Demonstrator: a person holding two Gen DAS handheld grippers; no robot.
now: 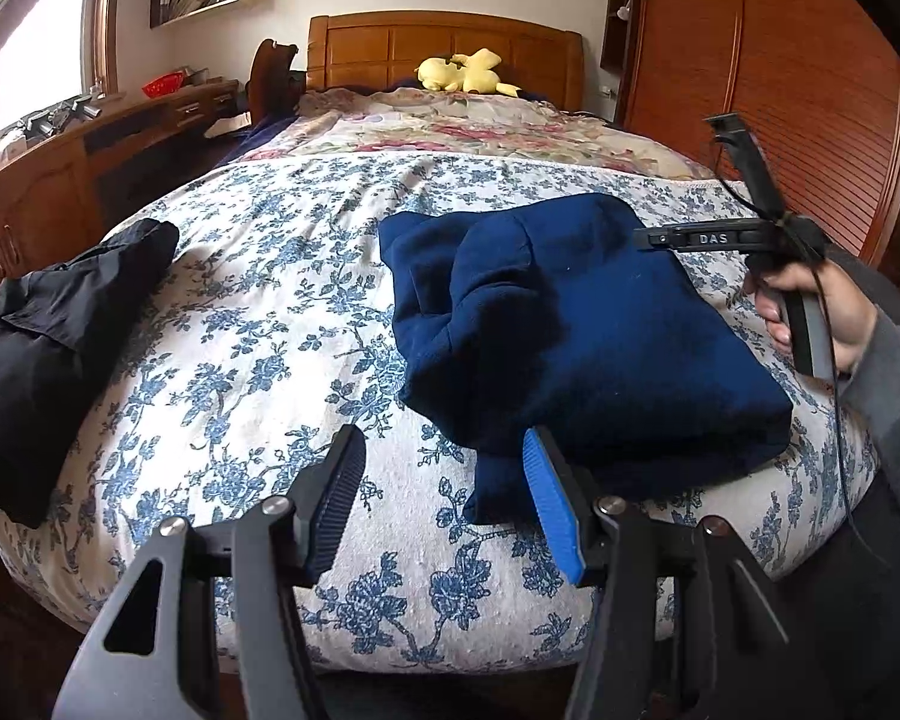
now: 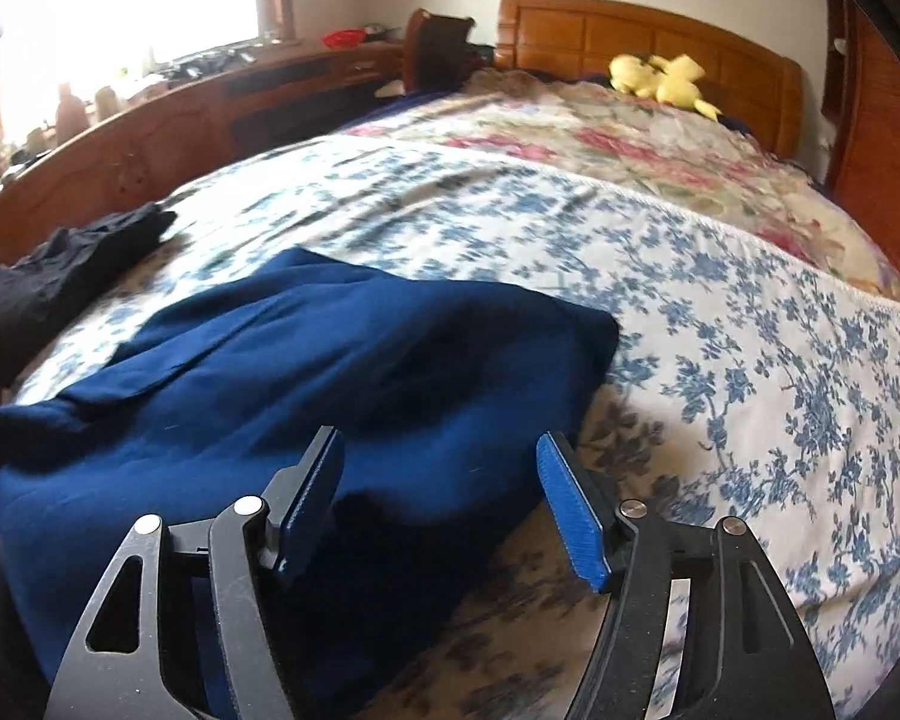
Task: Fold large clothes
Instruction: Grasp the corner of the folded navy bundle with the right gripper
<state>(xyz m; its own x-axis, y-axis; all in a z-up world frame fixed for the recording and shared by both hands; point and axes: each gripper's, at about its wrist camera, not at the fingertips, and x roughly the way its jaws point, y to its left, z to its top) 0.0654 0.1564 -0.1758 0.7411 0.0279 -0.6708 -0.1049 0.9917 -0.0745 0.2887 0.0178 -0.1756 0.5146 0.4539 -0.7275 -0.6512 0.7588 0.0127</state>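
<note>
Nearest us, our left gripper (image 1: 444, 498) hangs with its jaws apart and nothing between them, just off the near left corner of the folded navy garment (image 1: 576, 330). Our right gripper (image 2: 444, 504) also stands spread and empty, over the garment's near right edge. The garment lies folded into a thick block on the blue-flowered sheet (image 1: 258, 360), toward the bed's near right side. A hand (image 1: 810, 312) holds the right gripper's handle beside it. Farther left lies a black garment (image 1: 60, 324). At the wooden headboard (image 1: 444, 48) rests a yellow plush toy (image 1: 462, 72).
</note>
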